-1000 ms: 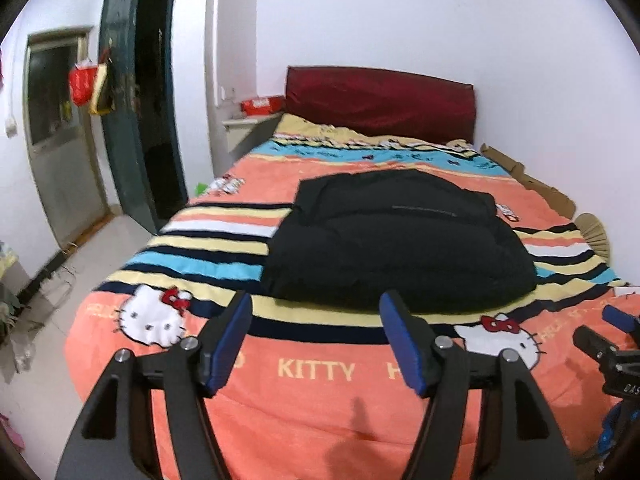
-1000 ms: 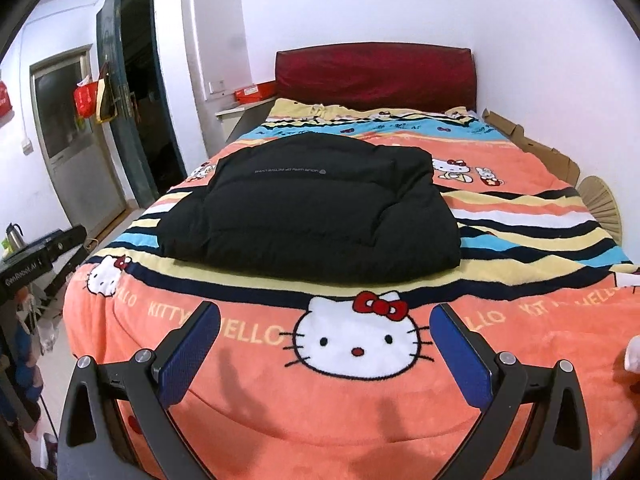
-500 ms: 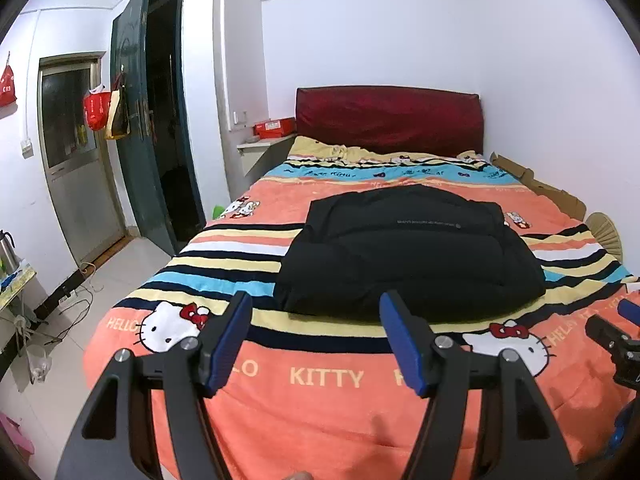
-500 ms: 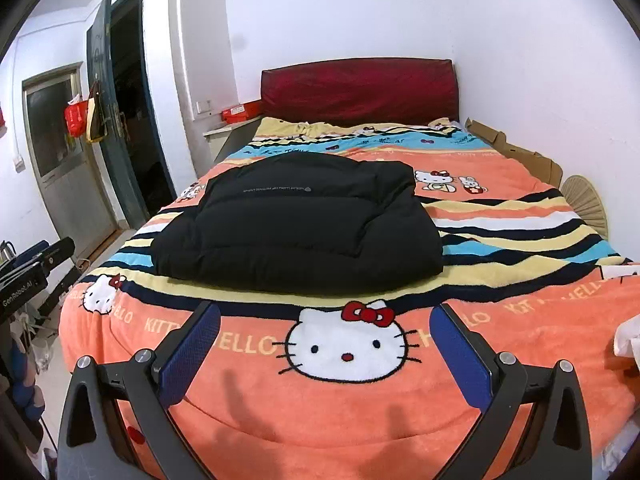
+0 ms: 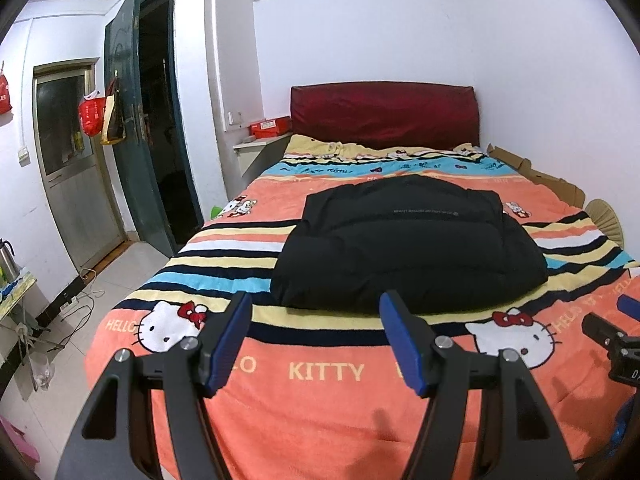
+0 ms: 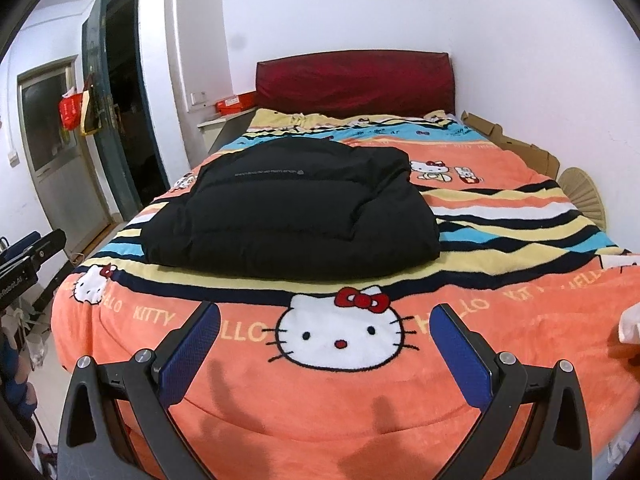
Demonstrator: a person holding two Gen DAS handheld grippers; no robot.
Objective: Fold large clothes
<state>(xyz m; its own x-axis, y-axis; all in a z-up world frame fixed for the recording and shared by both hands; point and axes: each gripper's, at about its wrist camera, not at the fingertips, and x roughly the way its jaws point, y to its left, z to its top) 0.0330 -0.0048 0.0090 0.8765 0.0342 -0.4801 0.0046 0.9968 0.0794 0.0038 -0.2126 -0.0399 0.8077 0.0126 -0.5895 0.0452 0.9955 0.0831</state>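
Note:
A black puffer jacket [image 5: 408, 244] lies folded in a thick rectangle on the middle of the bed; it also shows in the right wrist view [image 6: 292, 208]. My left gripper [image 5: 316, 320] is open and empty, held back over the foot of the bed, short of the jacket's near edge. My right gripper [image 6: 324, 328] is open and empty, over the Hello Kitty face at the foot, also short of the jacket. The right gripper's tip shows at the right edge of the left wrist view [image 5: 612, 336].
The bed has an orange striped Hello Kitty blanket [image 5: 328, 372] and a dark red headboard [image 5: 384, 114]. An open dark door [image 5: 136, 128] and tiled floor [image 5: 92, 312] with cables lie to the left. Cardboard [image 6: 508, 144] and a fan [image 6: 584, 196] sit along the right wall.
Both grippers have pulled back and risen away from the bed, so the jacket looks farther and more of the room shows. The jacket has not moved.

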